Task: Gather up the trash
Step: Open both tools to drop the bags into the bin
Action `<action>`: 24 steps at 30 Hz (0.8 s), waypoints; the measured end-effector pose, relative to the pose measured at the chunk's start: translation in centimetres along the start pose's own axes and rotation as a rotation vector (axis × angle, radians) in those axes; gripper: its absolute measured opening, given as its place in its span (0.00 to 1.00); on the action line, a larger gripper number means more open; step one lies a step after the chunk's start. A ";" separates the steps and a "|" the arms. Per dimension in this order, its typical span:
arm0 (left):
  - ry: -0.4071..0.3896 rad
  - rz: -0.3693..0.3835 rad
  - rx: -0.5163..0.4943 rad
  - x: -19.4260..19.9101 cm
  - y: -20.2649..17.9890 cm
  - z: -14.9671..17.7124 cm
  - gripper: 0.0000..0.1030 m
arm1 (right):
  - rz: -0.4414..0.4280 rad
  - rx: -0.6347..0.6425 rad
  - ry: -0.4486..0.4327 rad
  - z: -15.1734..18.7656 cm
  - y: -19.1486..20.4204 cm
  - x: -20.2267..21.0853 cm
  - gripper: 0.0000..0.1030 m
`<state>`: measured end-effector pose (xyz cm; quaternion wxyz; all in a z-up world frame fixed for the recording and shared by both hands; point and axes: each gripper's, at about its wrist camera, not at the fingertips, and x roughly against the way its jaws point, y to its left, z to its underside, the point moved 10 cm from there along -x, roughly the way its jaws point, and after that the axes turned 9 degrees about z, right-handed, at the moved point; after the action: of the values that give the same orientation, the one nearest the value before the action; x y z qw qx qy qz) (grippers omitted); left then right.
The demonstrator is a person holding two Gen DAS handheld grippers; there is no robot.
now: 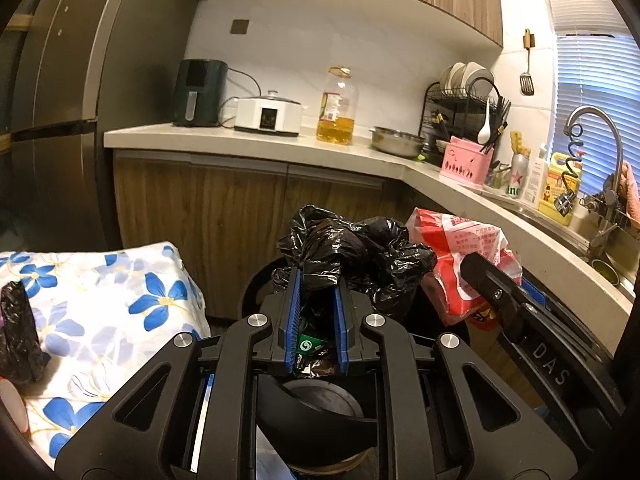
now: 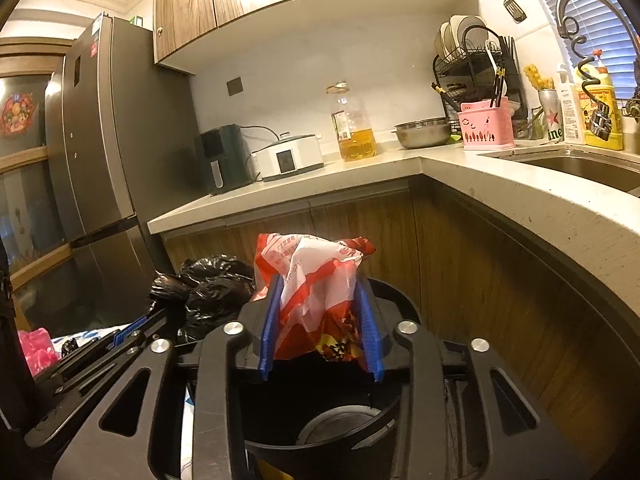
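Left wrist view: the left gripper [image 1: 316, 280] pinches a crumpled black plastic trash bag [image 1: 360, 252] between its blue pads, over a round black bin [image 1: 260, 284]. At three o'clock the right gripper [image 1: 500, 280] carries a red-and-white plastic bag [image 1: 460, 240]. At nine o'clock lies a blue-flowered cloth [image 1: 120, 292].

Right wrist view: the right gripper [image 2: 320, 312] has that red-and-white bag [image 2: 316, 276] between its pads, which touch it on both sides; the black bag [image 2: 216, 284] sits at nine o'clock. Only here the steel sink basin [image 2: 580, 164] shows openly.
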<state>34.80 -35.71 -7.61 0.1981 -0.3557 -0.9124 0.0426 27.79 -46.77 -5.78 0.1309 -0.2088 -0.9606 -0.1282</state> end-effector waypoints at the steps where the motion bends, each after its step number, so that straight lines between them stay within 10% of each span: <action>1: 0.008 0.008 0.004 -0.3 0.0 0.1 0.17 | 0.000 0.002 -0.001 0.0 0.0 -0.1 0.39; 11: 0.019 0.016 0.048 -0.6 0.8 1.1 0.64 | 0.000 -0.011 0.012 0.0 -0.6 -0.5 0.46; 24: -0.016 -0.106 0.055 6.2 3.2 1.8 0.86 | -0.034 -0.039 0.017 0.8 0.5 3.6 0.70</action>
<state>31.97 -29.12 -7.96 0.2024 -0.3010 -0.9299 0.0603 24.65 -44.78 -5.31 0.1326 -0.1939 -0.9602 -0.1509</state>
